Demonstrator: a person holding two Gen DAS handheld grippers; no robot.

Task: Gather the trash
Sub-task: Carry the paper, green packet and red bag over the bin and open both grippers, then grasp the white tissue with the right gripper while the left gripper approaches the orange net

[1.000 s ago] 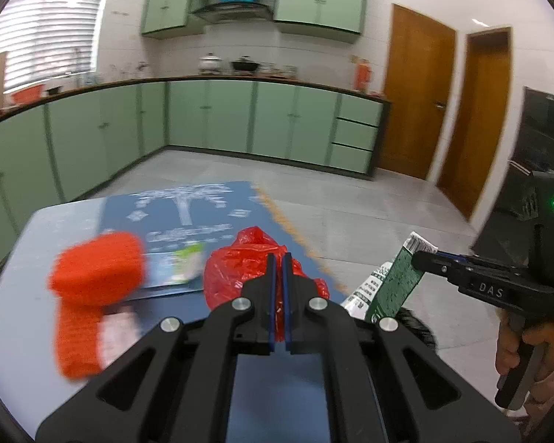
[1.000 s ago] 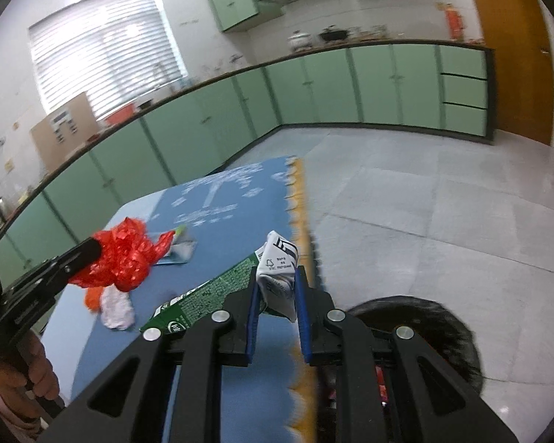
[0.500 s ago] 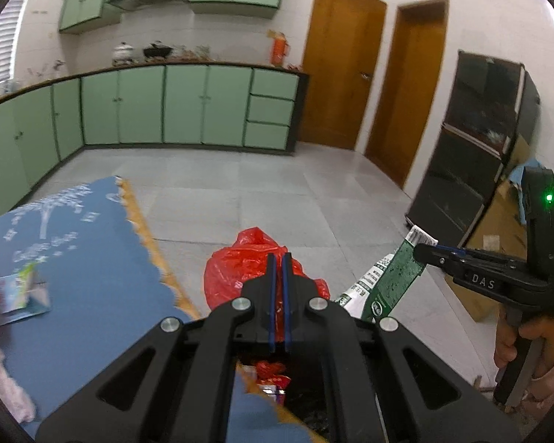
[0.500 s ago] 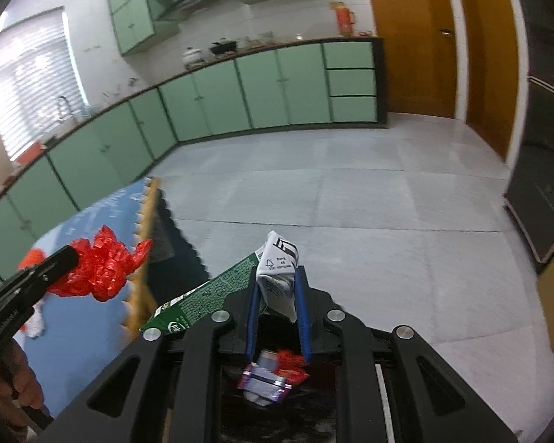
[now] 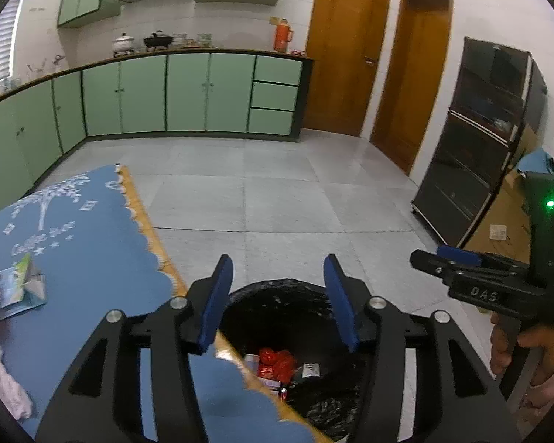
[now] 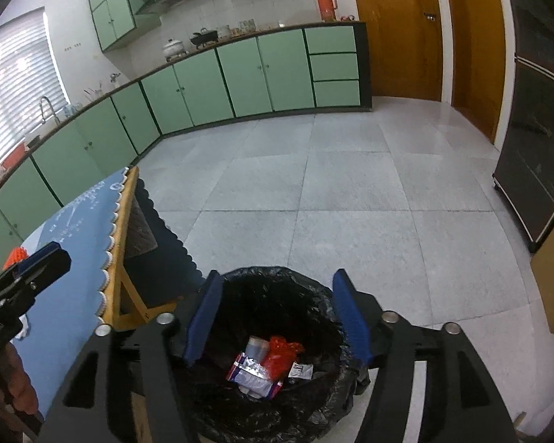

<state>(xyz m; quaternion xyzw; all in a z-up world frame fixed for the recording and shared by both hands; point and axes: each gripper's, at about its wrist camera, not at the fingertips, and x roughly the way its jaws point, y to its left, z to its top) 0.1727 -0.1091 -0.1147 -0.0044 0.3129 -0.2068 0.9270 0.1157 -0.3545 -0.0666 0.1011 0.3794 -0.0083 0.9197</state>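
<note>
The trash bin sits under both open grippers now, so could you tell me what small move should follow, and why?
Probably swing the left gripper back over the blue tablecloth: both jaws have just opened with nothing between them, the red wrapper lies in the bin, and a green packet remains there.

We read "DAS" in raised letters on the black body of the right gripper (image 5: 458, 256). On the blue tablecloth (image 5: 92, 258), white script beside a tree motif begins "Coffee"; its remainder is illegible to us.
</note>
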